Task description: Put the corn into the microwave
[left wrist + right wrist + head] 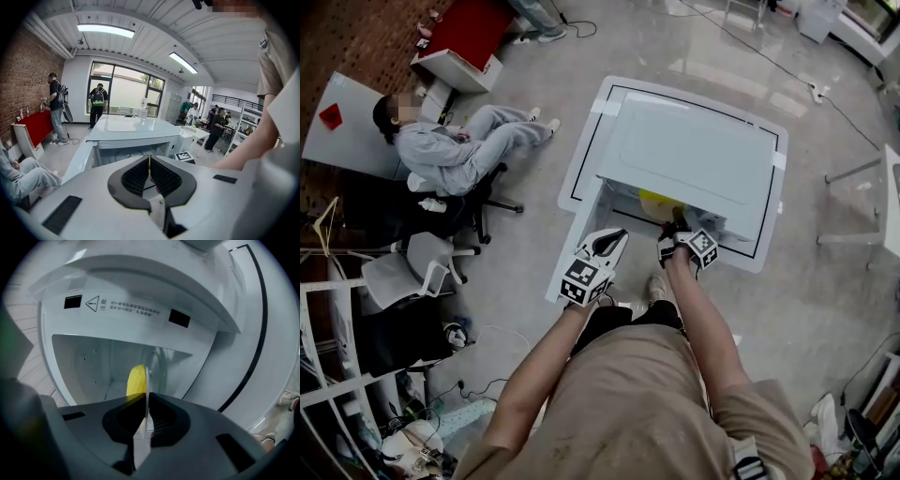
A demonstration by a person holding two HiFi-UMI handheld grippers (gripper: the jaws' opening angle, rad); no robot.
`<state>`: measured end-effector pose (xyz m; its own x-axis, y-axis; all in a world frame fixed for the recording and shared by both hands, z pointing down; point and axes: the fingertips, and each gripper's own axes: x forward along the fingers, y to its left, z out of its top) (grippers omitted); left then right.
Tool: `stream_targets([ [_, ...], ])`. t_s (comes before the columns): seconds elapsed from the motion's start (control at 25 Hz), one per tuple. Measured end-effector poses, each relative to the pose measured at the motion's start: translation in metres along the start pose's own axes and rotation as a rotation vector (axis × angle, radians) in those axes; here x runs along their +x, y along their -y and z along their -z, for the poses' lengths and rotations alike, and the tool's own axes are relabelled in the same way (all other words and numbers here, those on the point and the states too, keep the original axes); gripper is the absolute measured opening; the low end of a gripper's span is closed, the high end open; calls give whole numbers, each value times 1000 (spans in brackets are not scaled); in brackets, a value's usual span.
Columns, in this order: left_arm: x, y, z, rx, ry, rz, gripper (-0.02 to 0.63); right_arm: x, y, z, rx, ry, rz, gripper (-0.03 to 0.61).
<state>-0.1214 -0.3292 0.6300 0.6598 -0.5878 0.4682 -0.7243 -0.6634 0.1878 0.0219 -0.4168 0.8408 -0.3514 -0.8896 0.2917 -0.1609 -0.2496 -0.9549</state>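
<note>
The white microwave [694, 150] stands on a low white table [581, 141]. Its door [575, 244] hangs open toward me on the left. A yellow corn cob [659, 203] lies in the mouth of the cavity. My right gripper [675, 228] points into the opening directly behind the cob. In the right gripper view the jaws [146, 399] meet along a thin seam, and the corn [136, 378] rises just beyond their tips, its near end hidden; I cannot tell whether they touch it. My left gripper [614, 240] hangs shut beside the open door, and its jaws [149, 161] hold nothing as it faces the microwave [136, 129].
A person [455, 145] sits on an office chair left of the table, with more chairs and a rack nearer me. A red cabinet [469, 28] stands at the far left. Cables cross the floor behind the table. Several people [98, 103] stand by the windows.
</note>
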Motion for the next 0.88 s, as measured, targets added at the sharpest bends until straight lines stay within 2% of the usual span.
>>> stream_targets([
  [0.44,-2,-8,2,0,-7,24,2,33,11,-6,25,52,46,17],
  [0.68,-8,-9,2,13,-10,35,2,43,3,-7,-89,48,101,20],
  [0.76,-11,-8,2,13,-9,40,2,44,-4,-4,-156,20,116,60],
  [0.88,-14,-7,-1,16,-1,49,2,42,-12,3,-244,-20,131,184],
])
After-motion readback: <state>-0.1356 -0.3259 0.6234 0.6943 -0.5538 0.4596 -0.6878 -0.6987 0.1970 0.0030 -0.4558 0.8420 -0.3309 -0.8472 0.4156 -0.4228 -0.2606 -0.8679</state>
